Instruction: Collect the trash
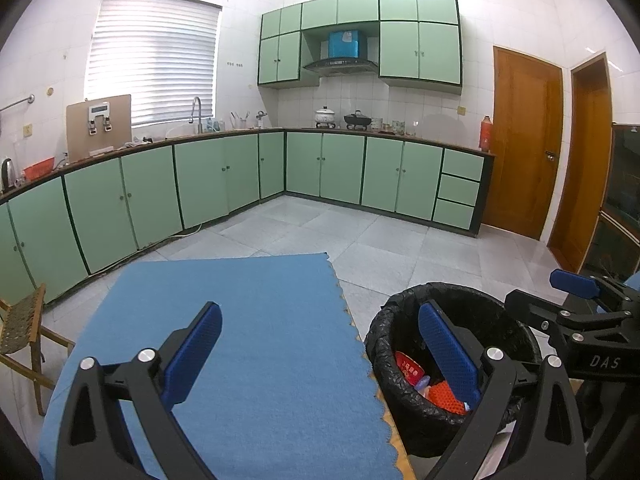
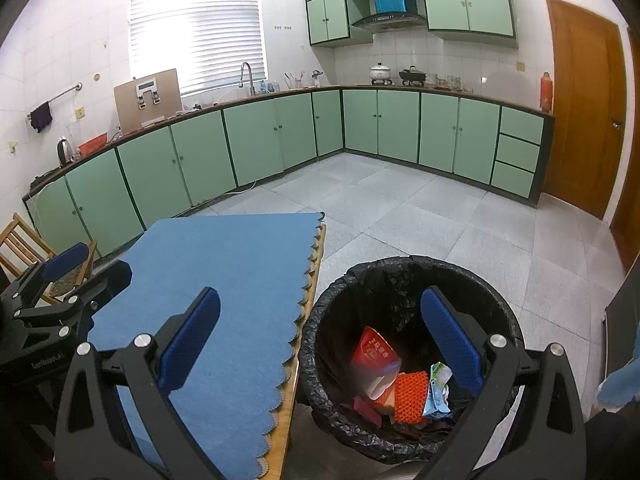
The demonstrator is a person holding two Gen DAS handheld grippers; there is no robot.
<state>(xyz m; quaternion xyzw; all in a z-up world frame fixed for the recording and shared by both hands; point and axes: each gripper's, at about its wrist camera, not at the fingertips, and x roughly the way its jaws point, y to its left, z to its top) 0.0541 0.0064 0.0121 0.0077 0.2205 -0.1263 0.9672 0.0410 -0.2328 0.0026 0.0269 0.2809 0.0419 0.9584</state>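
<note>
A bin lined with a black bag (image 2: 400,265) stands on the floor beside the table; its rim (image 1: 394,304) also shows in the left wrist view. Inside lie a red packet (image 2: 374,351), an orange mesh piece (image 2: 410,397) and a blue-green wrapper (image 2: 438,391). My right gripper (image 2: 320,304) hangs open and empty, straddling the table edge and the bin. My left gripper (image 1: 320,320) is also open with nothing in it, above the blue cloth (image 1: 260,340) and the bin's near side. Each gripper shows at the edge of the other's view: left gripper (image 2: 92,266), right gripper (image 1: 560,296).
The blue scalloped cloth (image 2: 240,272) covers a wooden table. A wooden chair (image 2: 20,240) stands at the left. Green cabinets (image 1: 340,168) line the far walls, and a brown door (image 2: 584,112) is at the right. Grey tiled floor (image 2: 420,208) lies beyond the bin.
</note>
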